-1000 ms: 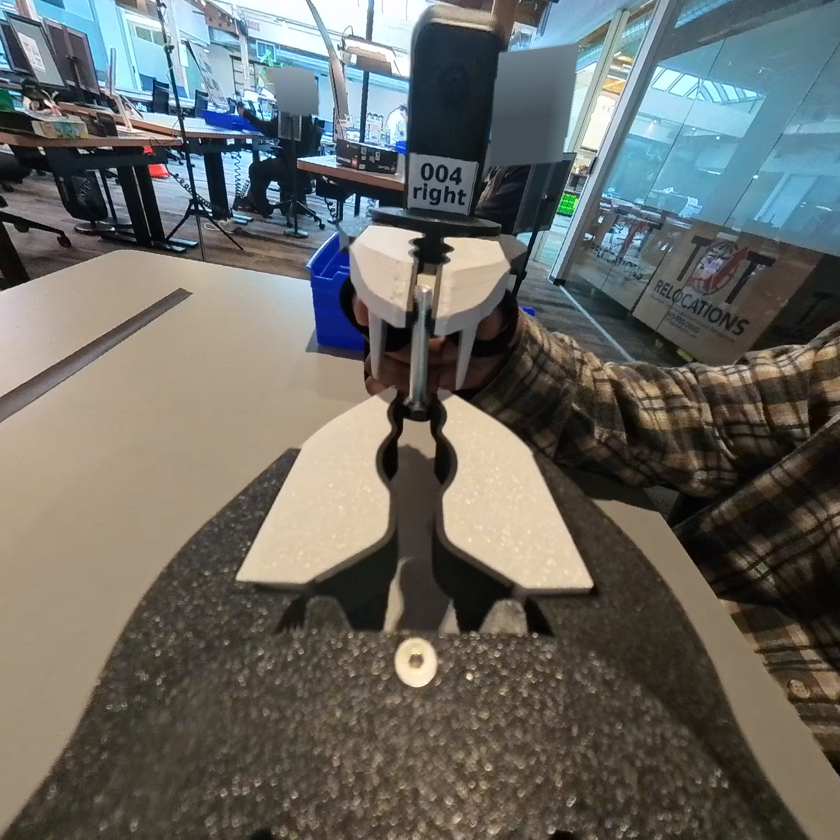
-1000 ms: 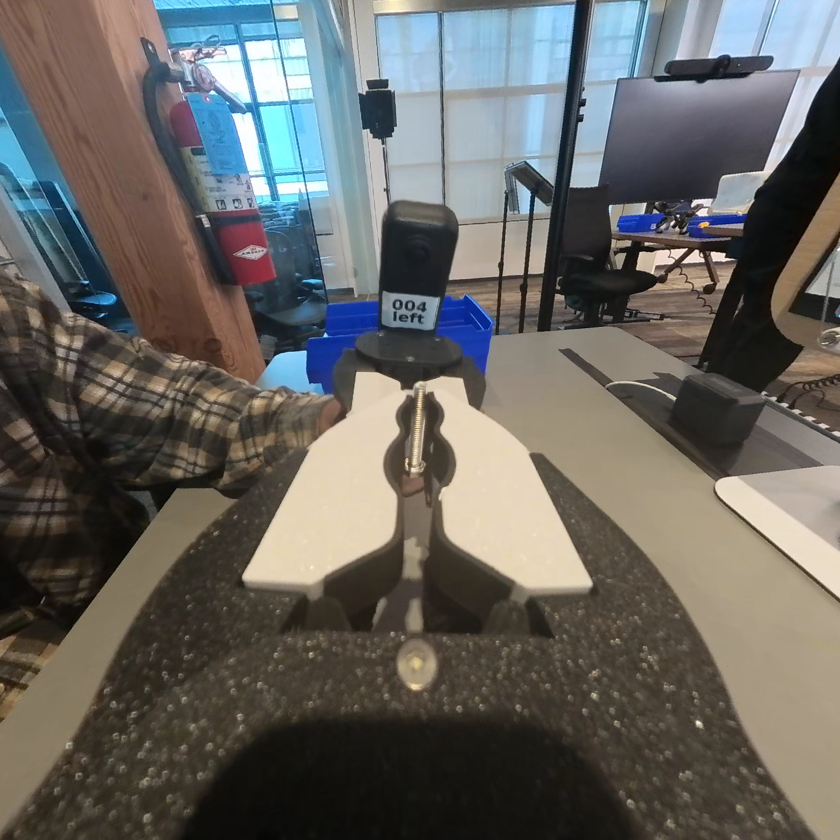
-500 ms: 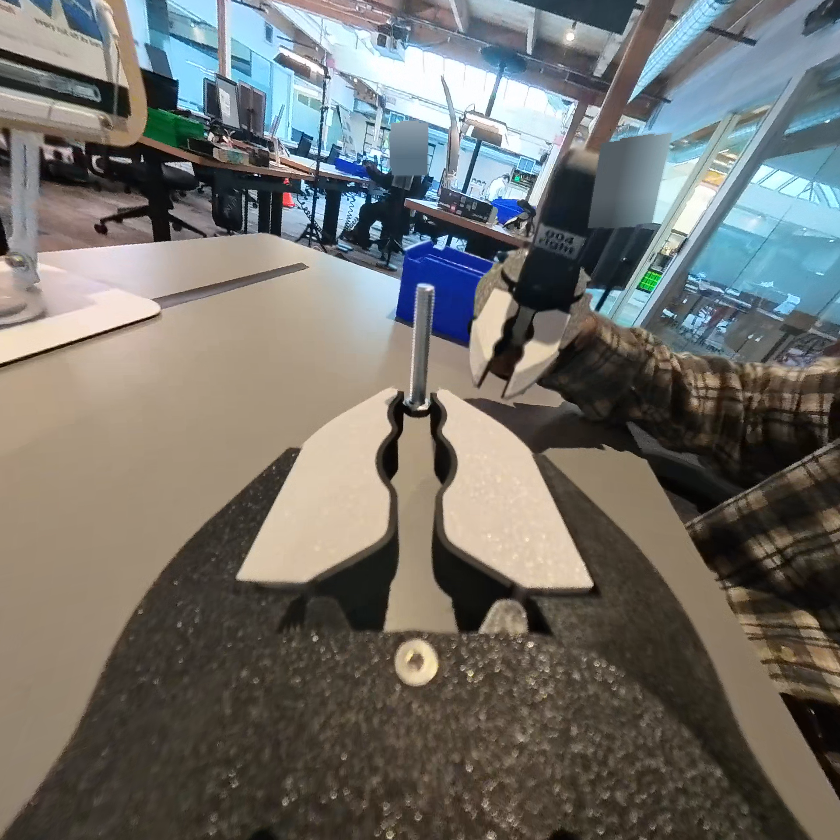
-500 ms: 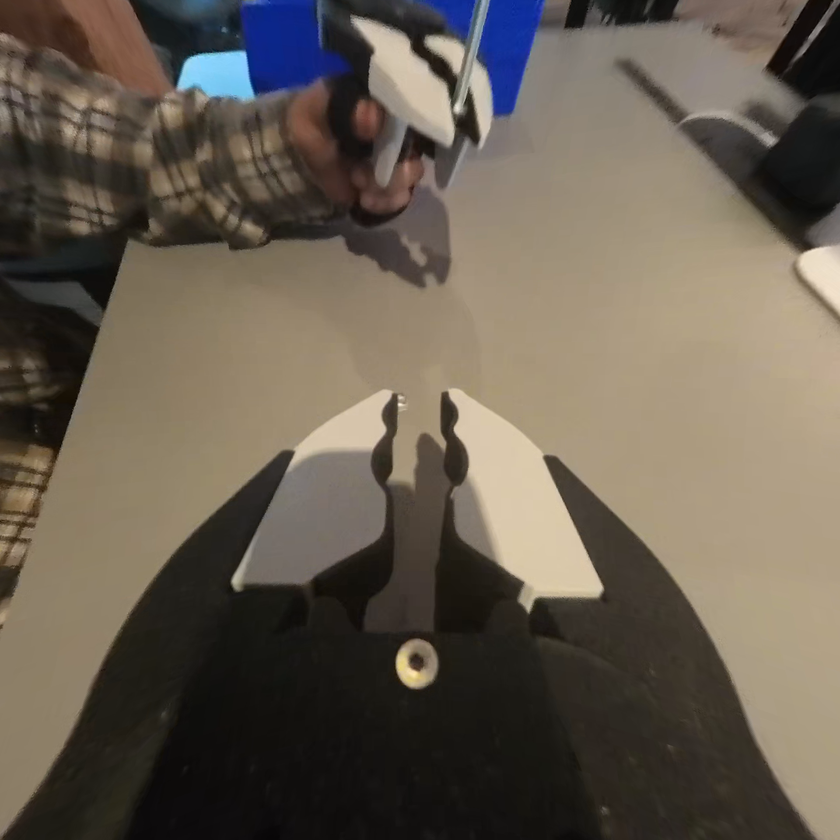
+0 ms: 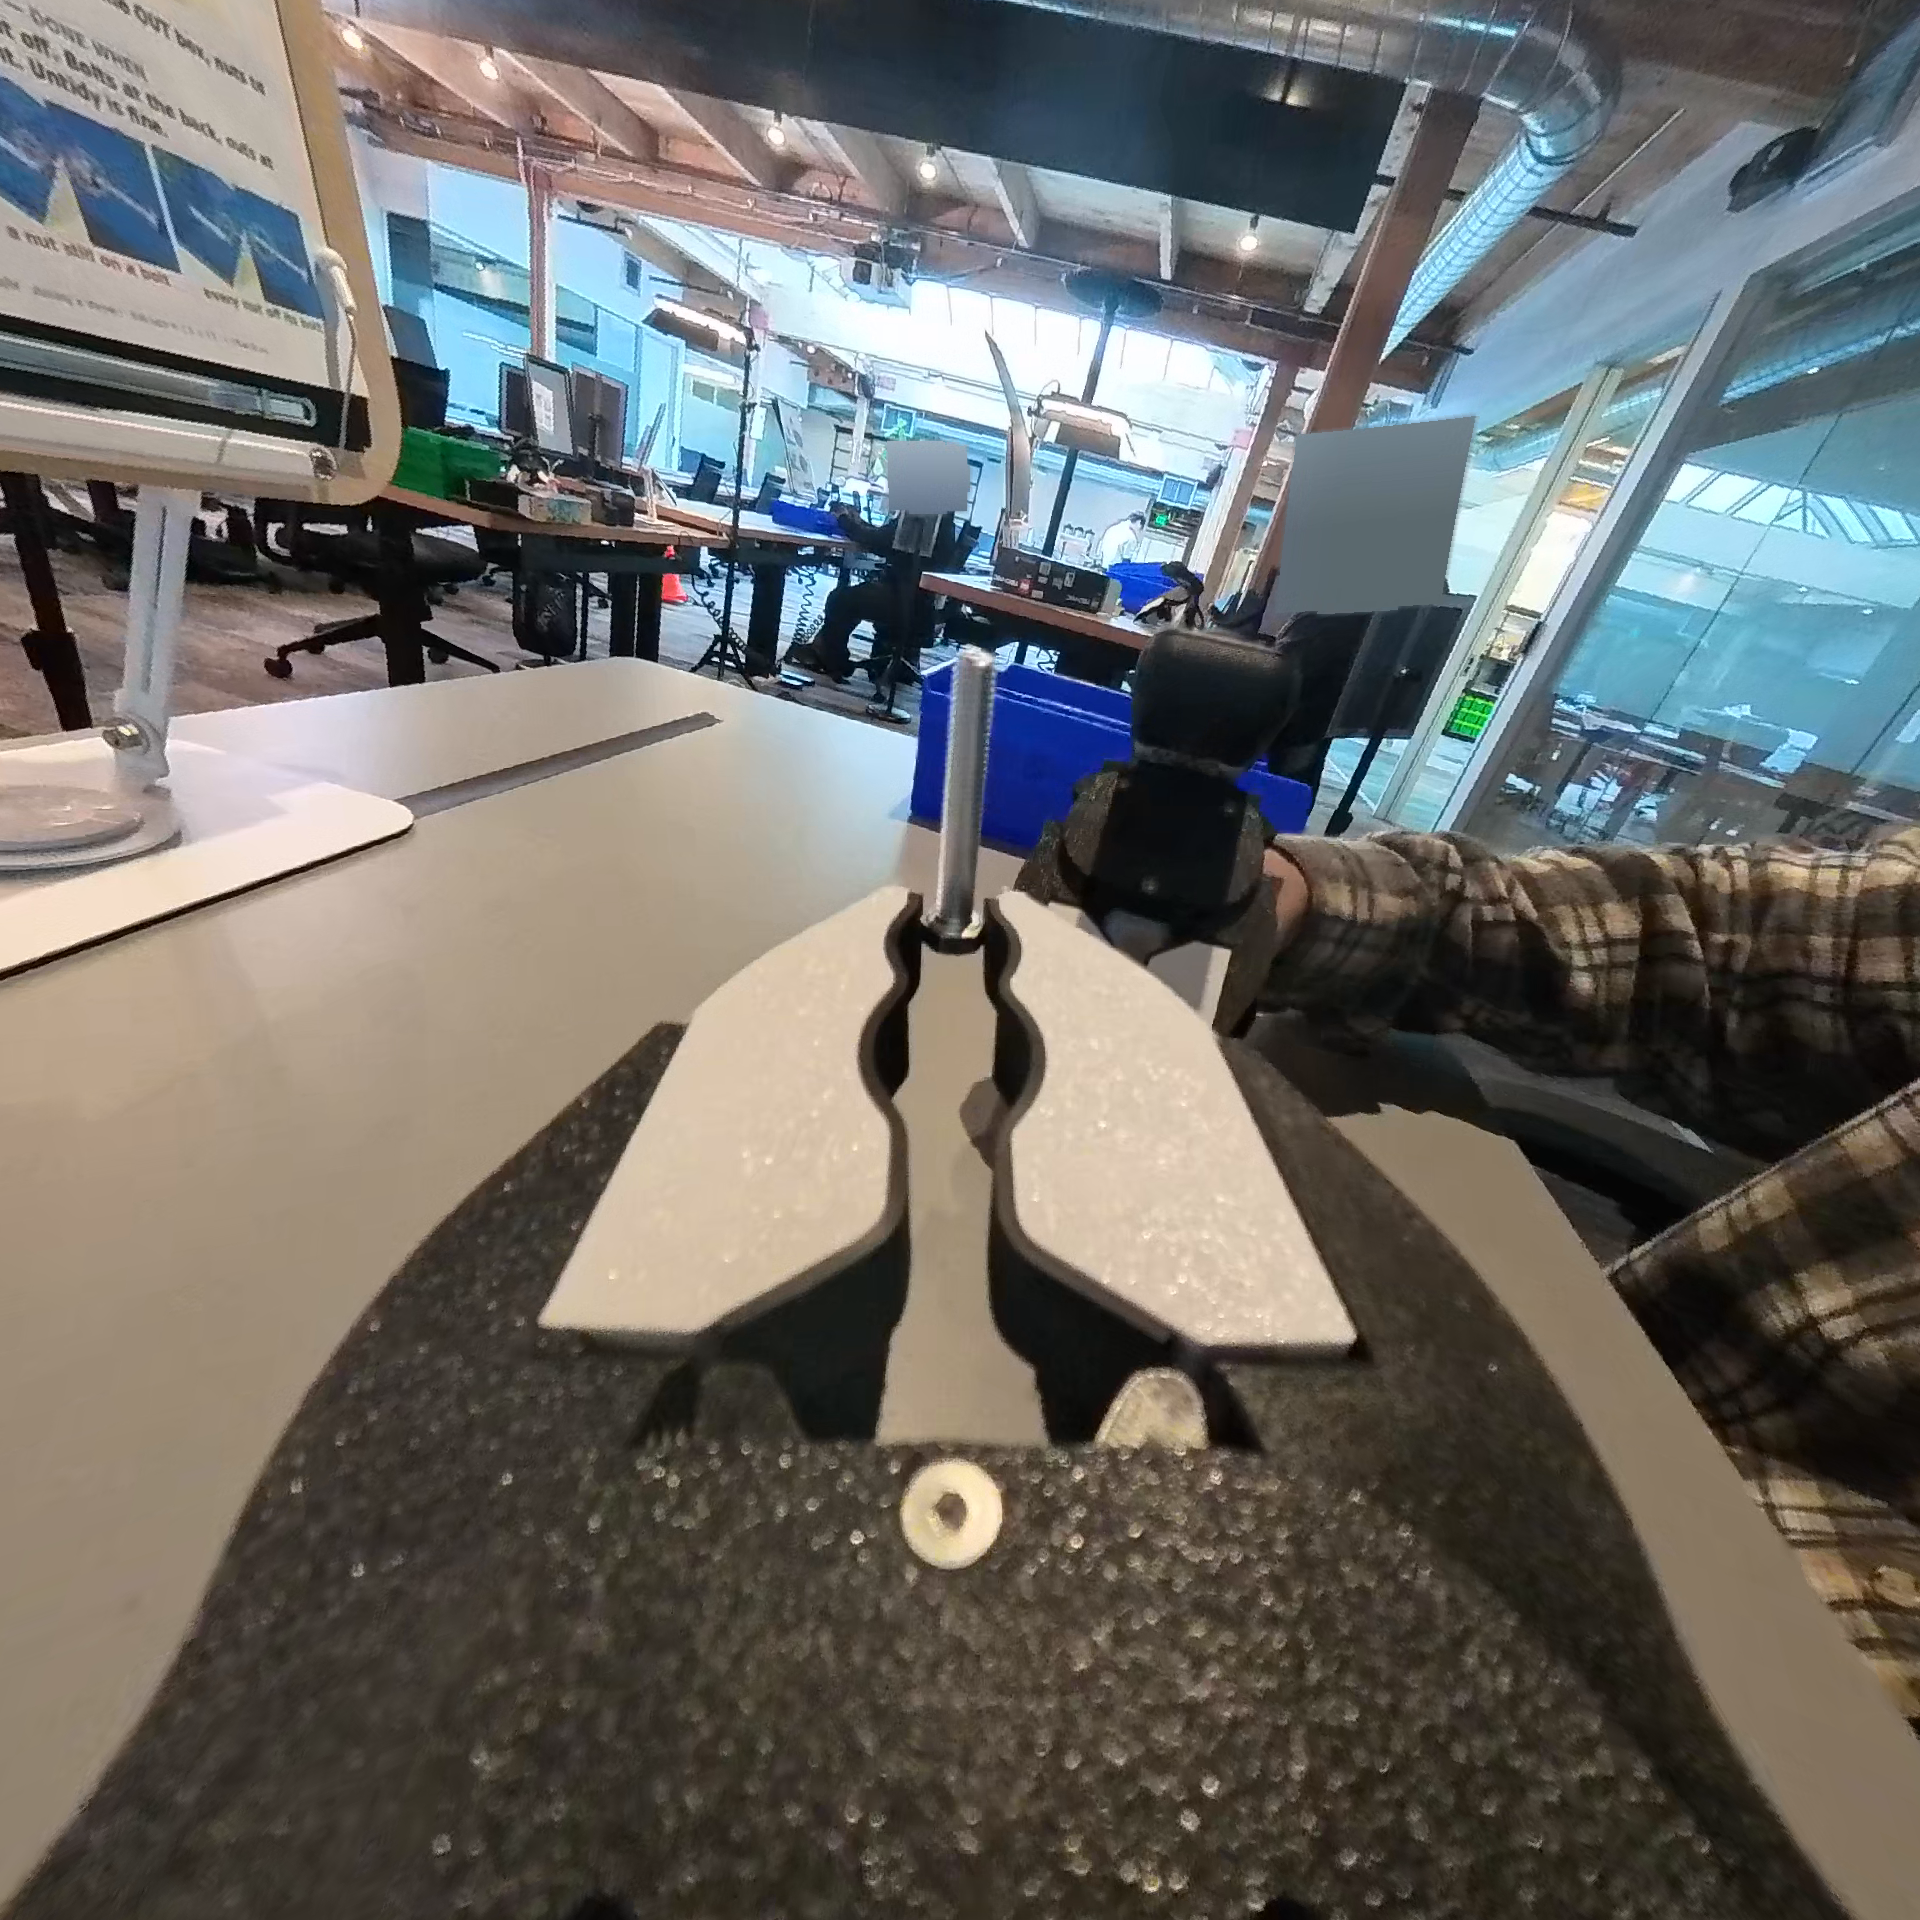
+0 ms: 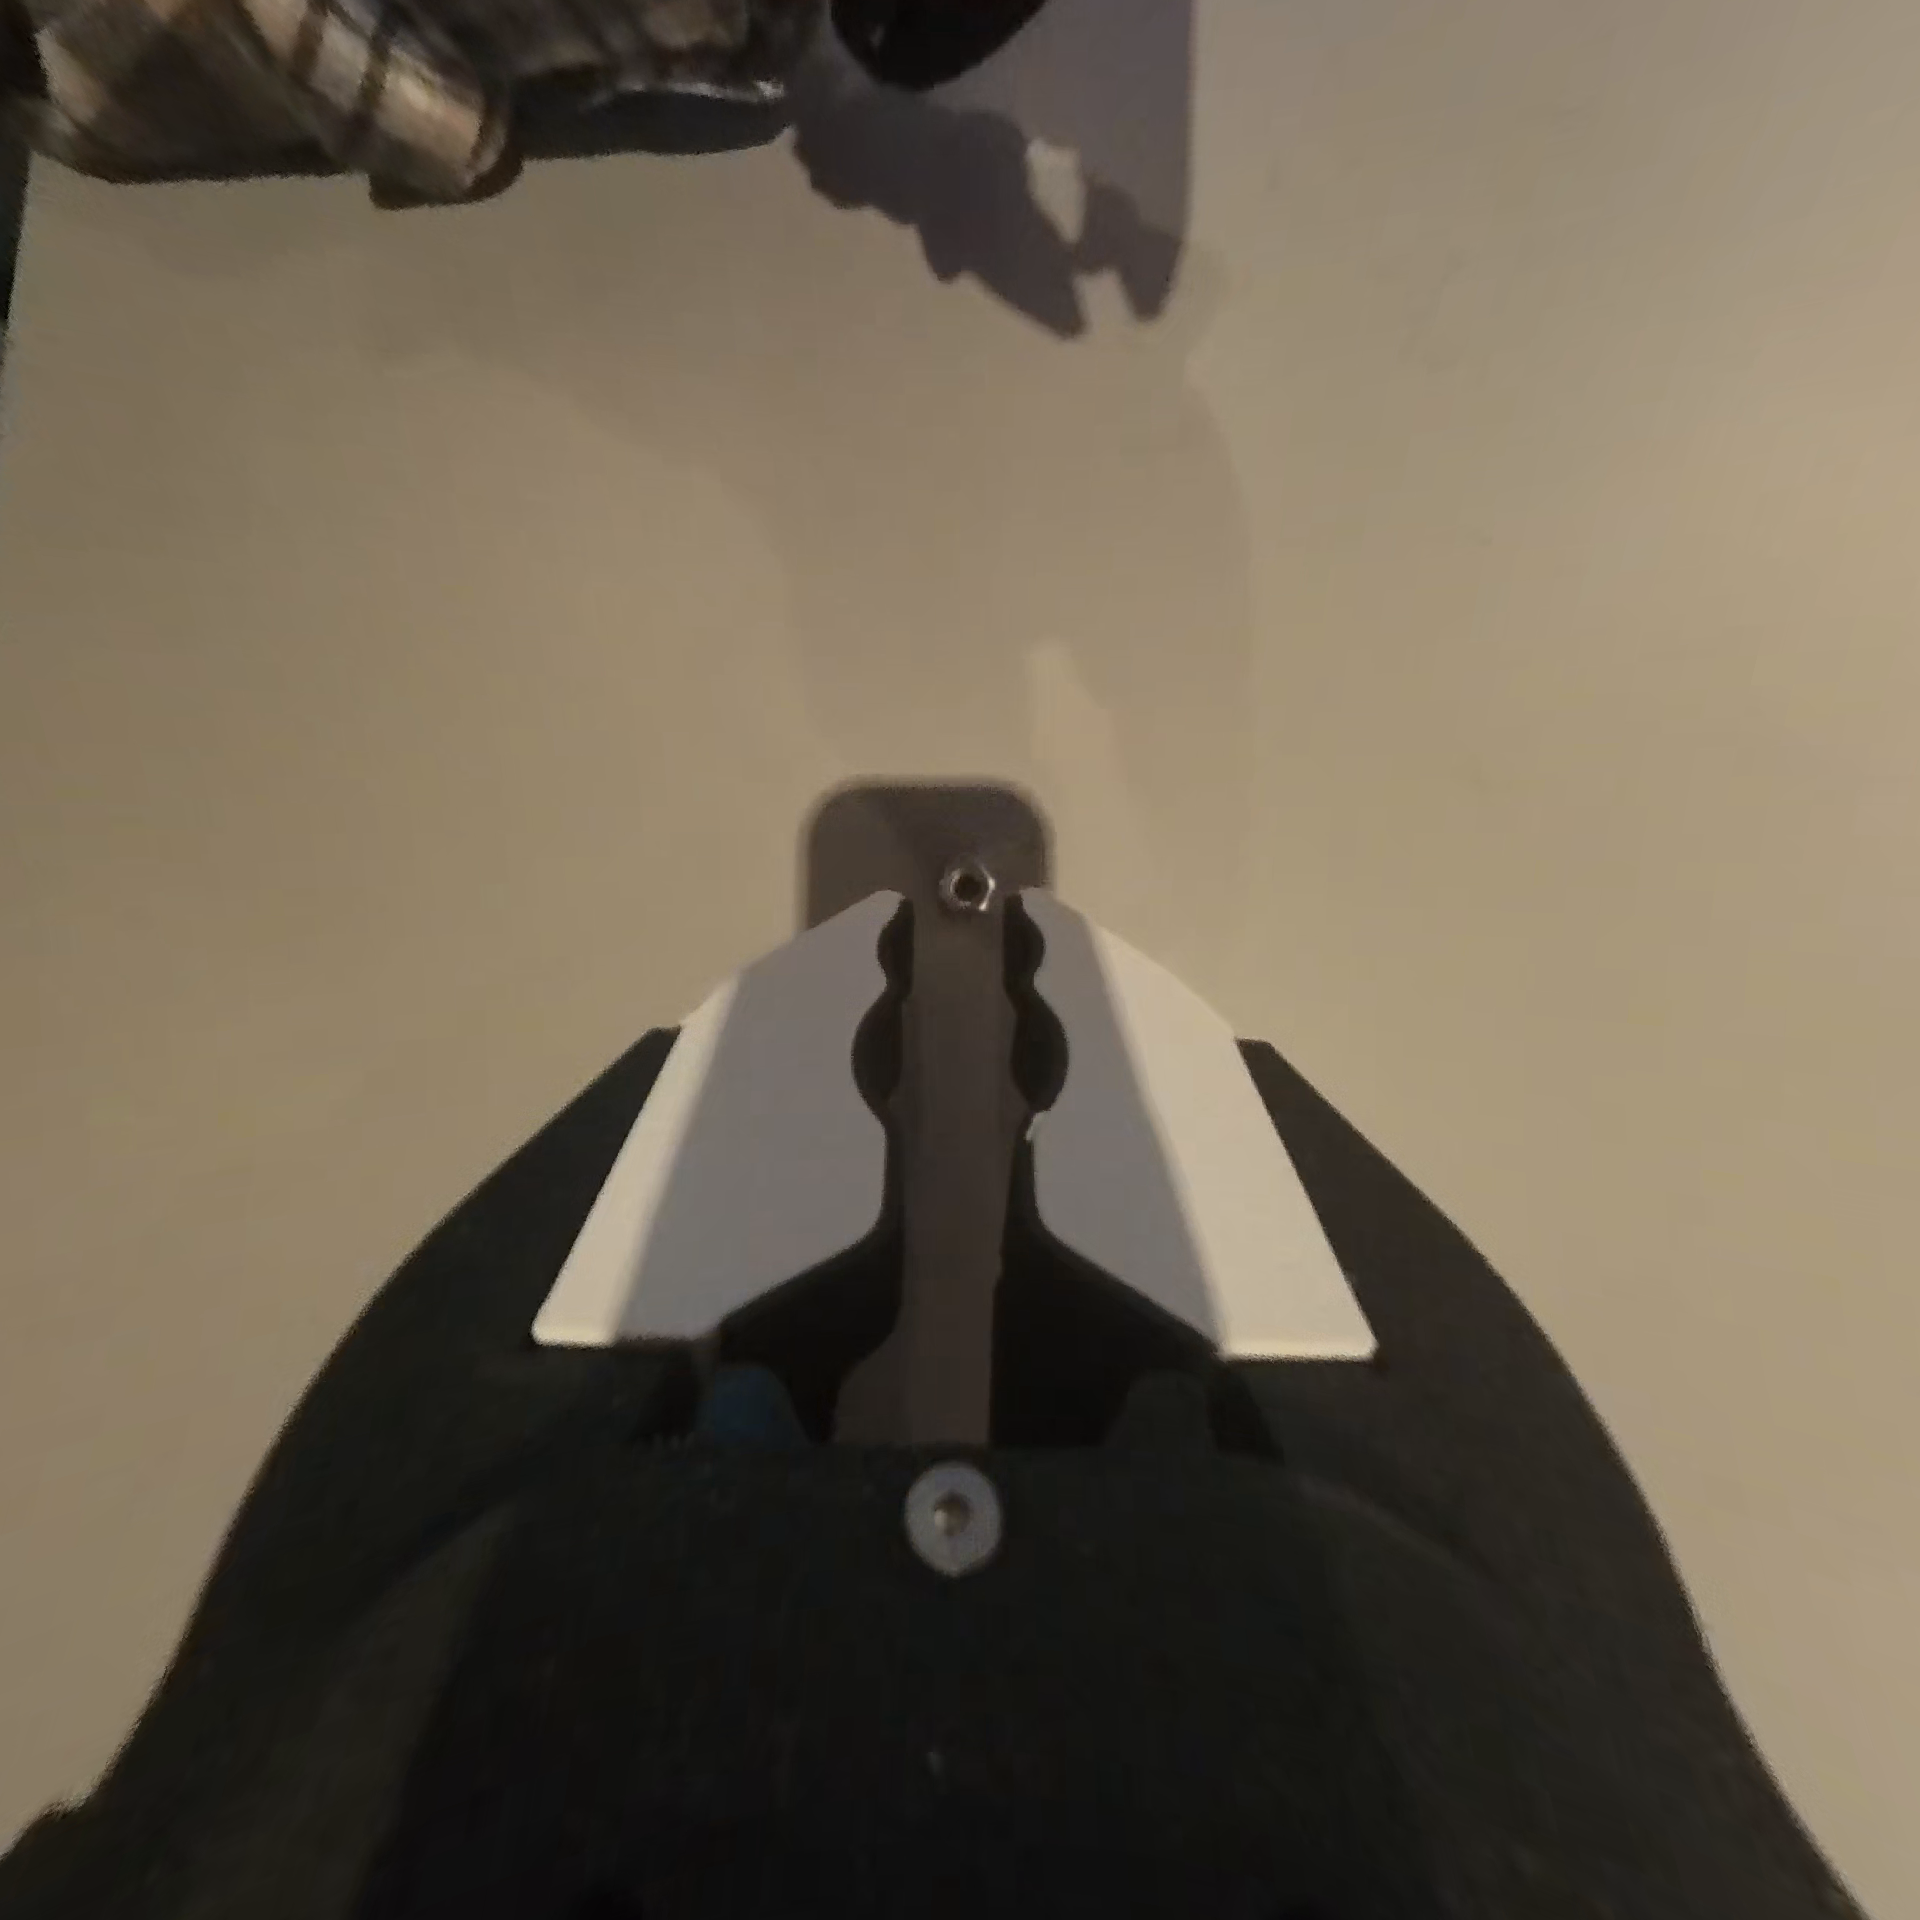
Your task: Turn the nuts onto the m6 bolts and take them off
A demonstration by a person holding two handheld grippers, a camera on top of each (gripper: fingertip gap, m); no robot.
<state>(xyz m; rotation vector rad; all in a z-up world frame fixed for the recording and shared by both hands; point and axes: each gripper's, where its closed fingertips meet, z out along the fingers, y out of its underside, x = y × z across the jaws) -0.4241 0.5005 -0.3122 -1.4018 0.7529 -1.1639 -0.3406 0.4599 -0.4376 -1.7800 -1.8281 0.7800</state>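
In the left wrist view, the left gripper (image 5: 959,928) sits at the centre of the frame, its two white fingers (image 5: 769,1122) closed on the hex head of a silver bolt (image 5: 962,790), whose threaded shank stands upright above the fingertips. The grey table (image 5: 416,997) fills the lower left. At the upper left stands an instruction board (image 5: 156,208) on a white stand, its base resting on the table. Behind the bolt, just right of centre, a blue bin (image 5: 1013,748) sits at the far edge of the table. To the right of the bolt the right gripper (image 5: 1174,862) shows from behind as a black body held by a hand in a plaid sleeve (image 5: 1558,935); its fingers are hidden from this side. In the right wrist view the camera looks down on the table (image 6: 416,623), and the picture is dim and somewhat blurred. The right gripper (image 6: 961,906) has its white fingers (image 6: 769,1122) parted, with a small silver nut (image 6: 966,889) lying on the table right at the tips, nearer the right-hand finger; neither pad presses on it. At the upper left edge of the frame the plaid sleeve (image 6: 260,94) shows, with a dark shadow (image 6: 1018,229) cast on the table to its right.
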